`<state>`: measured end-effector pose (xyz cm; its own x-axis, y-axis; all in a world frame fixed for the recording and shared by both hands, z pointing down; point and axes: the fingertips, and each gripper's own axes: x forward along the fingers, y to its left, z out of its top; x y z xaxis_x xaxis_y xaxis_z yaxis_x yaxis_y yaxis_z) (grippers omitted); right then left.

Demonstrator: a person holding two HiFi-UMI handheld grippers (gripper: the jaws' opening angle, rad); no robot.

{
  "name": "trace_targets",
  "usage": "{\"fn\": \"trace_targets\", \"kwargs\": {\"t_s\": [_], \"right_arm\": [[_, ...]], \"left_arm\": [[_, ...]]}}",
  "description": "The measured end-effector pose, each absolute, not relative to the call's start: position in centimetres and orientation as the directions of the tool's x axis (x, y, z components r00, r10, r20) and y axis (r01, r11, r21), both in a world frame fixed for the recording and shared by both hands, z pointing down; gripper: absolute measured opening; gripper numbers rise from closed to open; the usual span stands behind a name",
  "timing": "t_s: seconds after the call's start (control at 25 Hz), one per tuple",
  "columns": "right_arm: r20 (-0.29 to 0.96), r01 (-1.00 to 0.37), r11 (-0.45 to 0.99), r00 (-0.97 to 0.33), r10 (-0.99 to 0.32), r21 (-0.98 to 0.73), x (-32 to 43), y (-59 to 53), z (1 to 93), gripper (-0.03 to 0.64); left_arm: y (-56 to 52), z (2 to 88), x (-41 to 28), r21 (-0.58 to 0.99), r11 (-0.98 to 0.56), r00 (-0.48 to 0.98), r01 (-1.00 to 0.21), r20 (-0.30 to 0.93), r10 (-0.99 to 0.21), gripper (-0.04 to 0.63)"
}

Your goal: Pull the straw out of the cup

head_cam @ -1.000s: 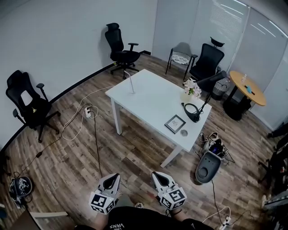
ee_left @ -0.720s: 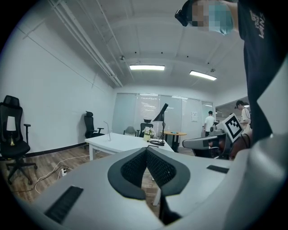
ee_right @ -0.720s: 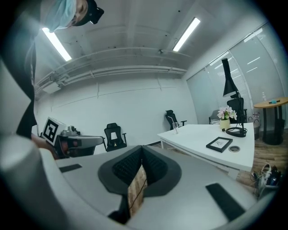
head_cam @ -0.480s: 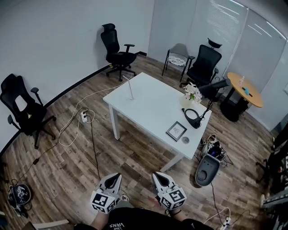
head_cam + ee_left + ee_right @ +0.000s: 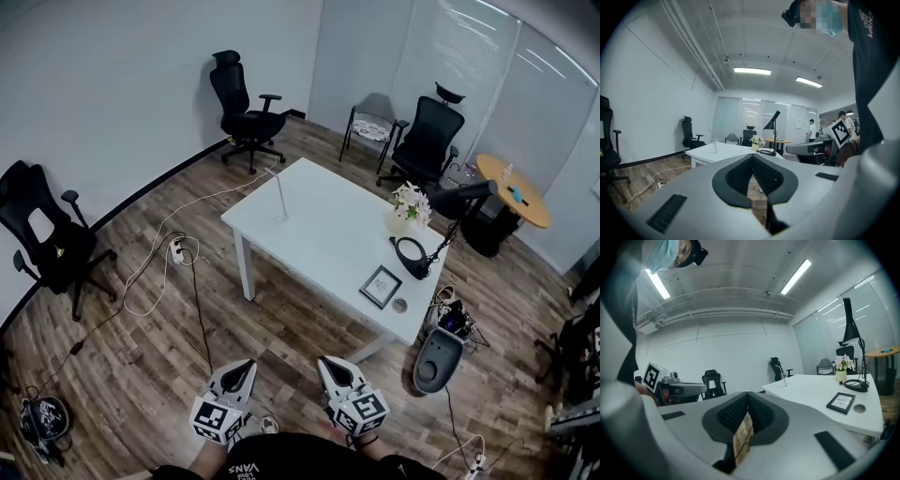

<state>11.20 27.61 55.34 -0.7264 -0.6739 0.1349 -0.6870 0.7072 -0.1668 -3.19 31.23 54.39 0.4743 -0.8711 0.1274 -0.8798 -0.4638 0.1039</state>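
A clear cup (image 5: 281,215) with a white straw (image 5: 277,192) standing in it sits at the far left end of the white table (image 5: 328,234). Both grippers are low at the bottom of the head view, well short of the table, over the wood floor. My left gripper (image 5: 246,365) is shut with nothing in it, and in the left gripper view its tips (image 5: 752,157) meet, with the cup (image 5: 714,147) small and far ahead. My right gripper (image 5: 324,363) is also shut and empty. In the right gripper view its tips (image 5: 747,393) touch, and the cup (image 5: 783,378) is far off to the right.
On the table stand a flower vase (image 5: 405,211), a black desk lamp (image 5: 436,225), a picture frame (image 5: 381,286) and a small round dish (image 5: 400,305). Cables and a power strip (image 5: 178,248) lie on the floor at left. Office chairs (image 5: 242,108) ring the room, and a grey device (image 5: 434,361) sits right of the table.
The view has shifted as the person walks toward the table, and floor items at left have slid down the frame. Both grippers stay shut in the same place in view.
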Motion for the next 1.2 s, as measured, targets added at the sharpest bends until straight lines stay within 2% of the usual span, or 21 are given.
{"fn": "trace_targets", "kwargs": {"t_s": [0.52,1.2], "right_arm": [[0.174,-0.689,0.703,-0.725,-0.667,-0.177,7.9,25.0,56.0,0.017],[0.146,-0.632,0.754,-0.775,-0.615,-0.177,8.7,14.3,55.5,0.017]], "left_arm": [[28.1,55.5,-6.7,0.14,-0.458,0.475,-0.878,0.14,-0.869,0.011],[18.1,54.9,-4.9,0.11,-0.412,0.425,-0.905,0.144,-0.894,0.011]]}}
